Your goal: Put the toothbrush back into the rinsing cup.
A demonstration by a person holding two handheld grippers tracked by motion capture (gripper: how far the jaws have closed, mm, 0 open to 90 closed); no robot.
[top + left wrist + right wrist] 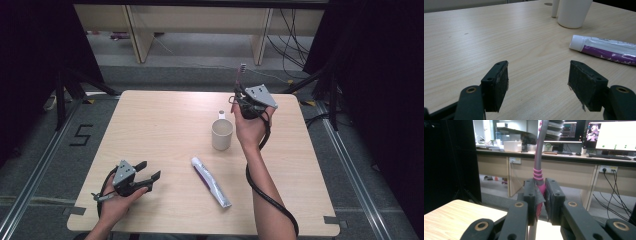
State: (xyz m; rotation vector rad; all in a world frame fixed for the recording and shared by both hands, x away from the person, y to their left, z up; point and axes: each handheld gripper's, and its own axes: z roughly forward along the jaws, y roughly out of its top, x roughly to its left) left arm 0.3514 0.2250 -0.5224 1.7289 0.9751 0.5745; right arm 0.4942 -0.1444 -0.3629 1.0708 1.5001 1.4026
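A pink and grey toothbrush [538, 167] stands upright, bristles at the top, with my right gripper [541, 195] shut on its pink handle. In the high view that right gripper [242, 91] is held up over the table's far right part, the toothbrush [240, 74] rising from it. A white cup [222, 134] stands on the table just left of the right forearm. A white and purple toothpaste tube [210, 181] lies nearer the front. My left gripper [148, 171] rests open near the front left; in its own view the left gripper [537, 85] holds nothing, with the tube [605, 48] and cup [573, 12] ahead of it.
The light wooden table [160, 120] stands on a grey floor. A cable [265, 192] trails from the right gripper along the forearm. Beyond the far edge are desk legs and loose cables; black stands flank both sides.
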